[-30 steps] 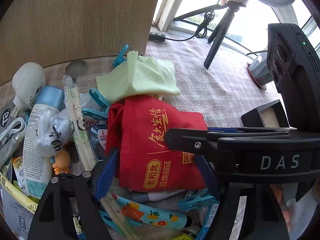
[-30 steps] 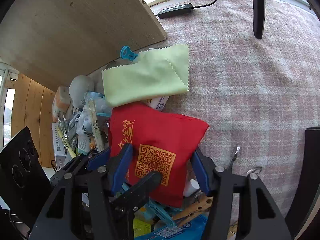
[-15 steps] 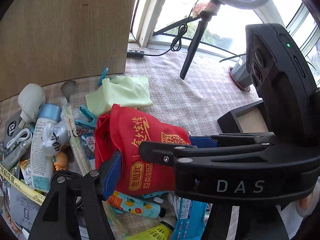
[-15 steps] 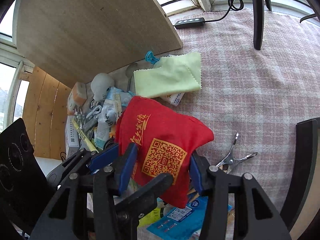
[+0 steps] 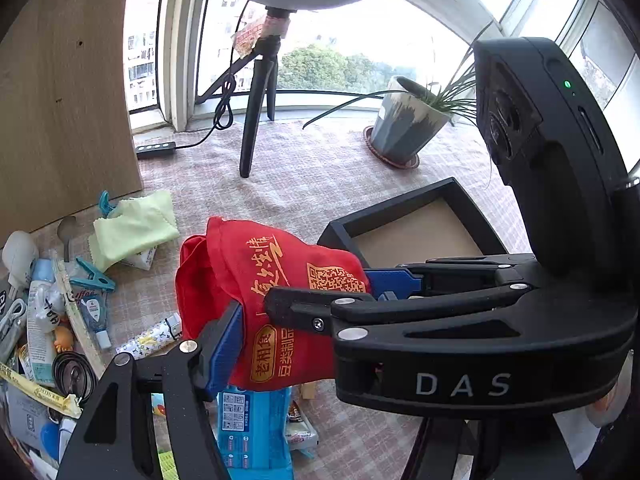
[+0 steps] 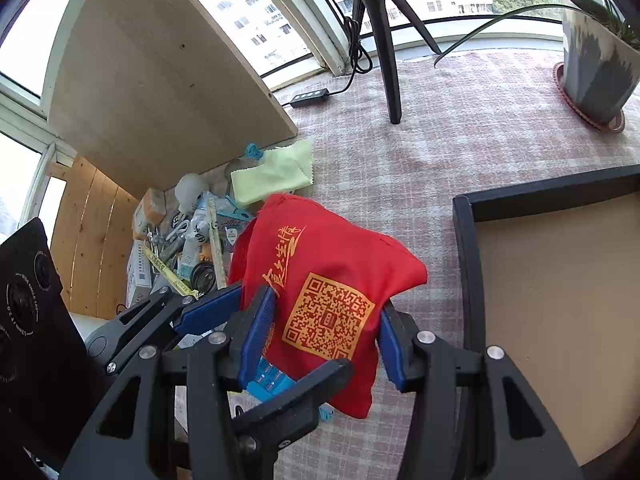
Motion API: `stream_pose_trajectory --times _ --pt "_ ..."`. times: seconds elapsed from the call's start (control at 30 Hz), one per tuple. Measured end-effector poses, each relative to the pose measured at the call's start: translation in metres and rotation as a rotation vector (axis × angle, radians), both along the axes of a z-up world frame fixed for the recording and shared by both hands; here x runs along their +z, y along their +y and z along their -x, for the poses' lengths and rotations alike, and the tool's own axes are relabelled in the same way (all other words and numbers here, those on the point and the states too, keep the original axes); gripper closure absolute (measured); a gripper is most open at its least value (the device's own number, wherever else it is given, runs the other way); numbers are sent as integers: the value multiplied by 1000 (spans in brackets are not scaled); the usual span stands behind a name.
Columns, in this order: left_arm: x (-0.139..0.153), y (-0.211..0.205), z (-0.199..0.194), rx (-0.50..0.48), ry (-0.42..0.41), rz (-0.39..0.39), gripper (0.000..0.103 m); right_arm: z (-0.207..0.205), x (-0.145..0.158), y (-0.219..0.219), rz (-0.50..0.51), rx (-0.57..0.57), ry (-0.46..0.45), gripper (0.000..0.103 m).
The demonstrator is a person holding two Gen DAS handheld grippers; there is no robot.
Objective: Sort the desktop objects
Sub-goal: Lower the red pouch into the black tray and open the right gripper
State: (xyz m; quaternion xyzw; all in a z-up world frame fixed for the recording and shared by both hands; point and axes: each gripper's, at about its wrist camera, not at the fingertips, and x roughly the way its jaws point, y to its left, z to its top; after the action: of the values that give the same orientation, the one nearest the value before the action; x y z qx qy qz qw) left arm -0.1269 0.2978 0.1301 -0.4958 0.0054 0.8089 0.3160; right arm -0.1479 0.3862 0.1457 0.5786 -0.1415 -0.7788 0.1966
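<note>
Left wrist view: the left gripper (image 5: 304,316) pinches a soft red cloth pouch (image 5: 256,300) with gold print, held above the checked tablecloth (image 5: 320,184). A black square tray (image 5: 340,228) sits at two o'clock.

Right wrist view: the right gripper (image 6: 320,340) clamps the same pouch (image 6: 324,280) between ribbed blue pads (image 6: 256,328); the tray (image 6: 464,264) lies at three o'clock, and a pale green cloth (image 6: 276,172) at eleven.

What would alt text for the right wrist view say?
Both grippers clamp a red drawstring pouch printed with a QR code, lifted above the checked tablecloth. An empty black tray sits right; cluttered small items lie left.
</note>
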Motion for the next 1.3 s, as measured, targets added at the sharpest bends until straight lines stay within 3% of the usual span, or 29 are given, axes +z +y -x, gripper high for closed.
stream_pose_trajectory --times 0.3,0.43,0.53,0.63,0.93,1.03,1.17,1.3 --pt "10 99 -47 -224 -28 -30 41 -44 5 121 2 -170 -9 57" --pt "17 134 -71 -312 -32 -28 41 -63 16 157 -50 -223 18 57" --pt "15 154 -82 -339 -43 11 41 -73 25 179 -113 -268 55 57" --pt "8 160 -91 -346 -44 46 41 -77 31 190 -107 -290 70 57" --pt "7 121 -81 -242 -33 83 41 -65 30 149 -149 -202 92 53" --pt "8 92 -74 -180 -20 100 41 -58 24 119 -135 -143 77 49" --pt "4 44 -61 -93 -13 122 41 -50 20 76 -110 -67 69 33" --pt "-4 -15 -50 27 -10 167 41 -40 19 33 -98 22 70 31"
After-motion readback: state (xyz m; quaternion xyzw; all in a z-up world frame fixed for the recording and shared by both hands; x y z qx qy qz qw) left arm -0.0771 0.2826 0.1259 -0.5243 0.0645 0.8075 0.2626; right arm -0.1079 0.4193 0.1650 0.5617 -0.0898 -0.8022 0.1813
